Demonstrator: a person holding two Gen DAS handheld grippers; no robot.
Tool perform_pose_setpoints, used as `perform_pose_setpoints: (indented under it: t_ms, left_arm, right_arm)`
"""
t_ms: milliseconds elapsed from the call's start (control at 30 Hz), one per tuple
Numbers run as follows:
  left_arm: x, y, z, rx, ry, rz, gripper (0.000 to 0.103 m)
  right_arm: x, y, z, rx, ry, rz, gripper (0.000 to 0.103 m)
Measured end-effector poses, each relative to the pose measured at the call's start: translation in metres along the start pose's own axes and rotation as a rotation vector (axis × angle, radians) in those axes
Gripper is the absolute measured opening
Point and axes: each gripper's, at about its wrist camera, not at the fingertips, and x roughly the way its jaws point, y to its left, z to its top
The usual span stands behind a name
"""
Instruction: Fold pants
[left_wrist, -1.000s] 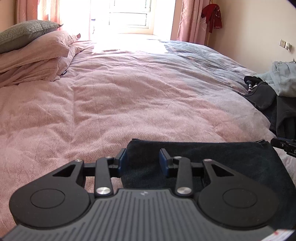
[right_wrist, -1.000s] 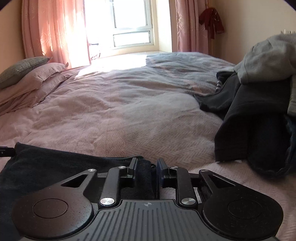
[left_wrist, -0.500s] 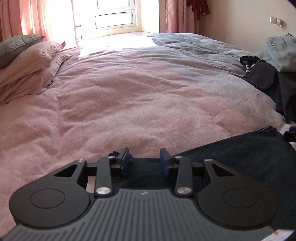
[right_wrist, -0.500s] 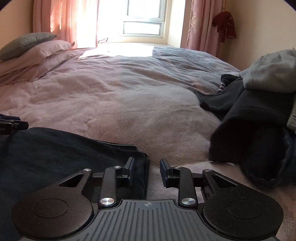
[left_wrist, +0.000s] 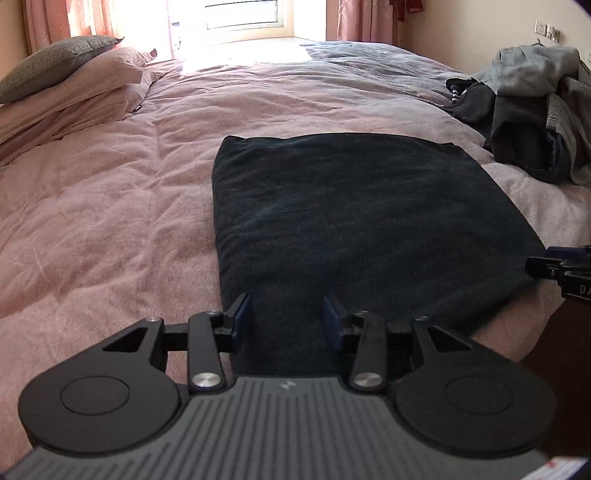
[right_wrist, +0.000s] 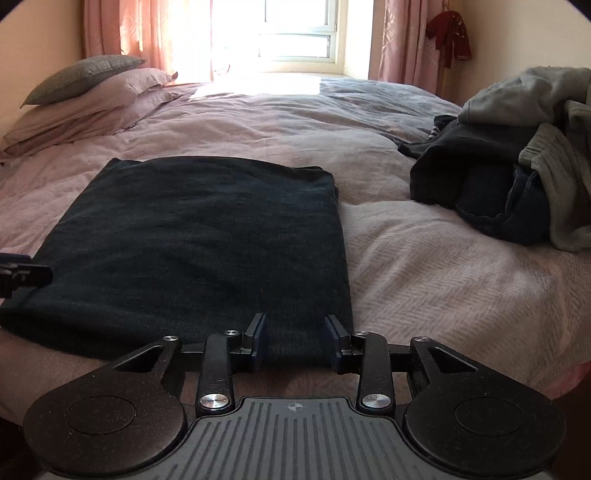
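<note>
Now folded pants (left_wrist: 354, 221) lie flat just ahead of both tools.

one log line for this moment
stage: fold laid | dark pants flat on pink duvet | left gripper opening, nothing pinched | right gripper opening, nothing pinched

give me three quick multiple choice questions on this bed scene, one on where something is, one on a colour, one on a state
1. Where is the heap of unfolded clothes?
A. right of the folded pants
B. on the pillows
C. on the windowsill

2. What colour are the flat folded fabric pants?
A. white
B. dark navy
C. red

3. How do the pants lie on the pink quilted bedcover?
A. crumpled in a ball
B. hanging off a hook
C. flat, folded into a rectangle

Answers: 1 A, the heap sits at the bed's right side; 2 B, the cloth looks near black-blue; 3 C, its edges are straight and its top smooth.
</note>
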Motion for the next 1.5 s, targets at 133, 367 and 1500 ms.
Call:
perform_pose_setpoints:
  t_ms: [133, 367, 1500]
  left_arm:
    - [-0.029, -0.001, -0.005, -0.044, 0.019, 0.005, 0.055]
    - [-0.075, -0.012, -0.023, -0.016, 0.009, 0.021, 0.062]
    - [-0.037, 0.056, 0.015, -0.240, -0.046, -0.221, 0.066]
  right_arm:
    - [-0.031, 0.002, -0.002, 0.071, -0.017, 0.031, 0.060]
    - [-0.075, 0.018, -0.019, 0.136, -0.036, 0.080, 0.062]
    - [-0.041, -0.066, 0.003, 0.312, -0.109, 0.297, 0.062]
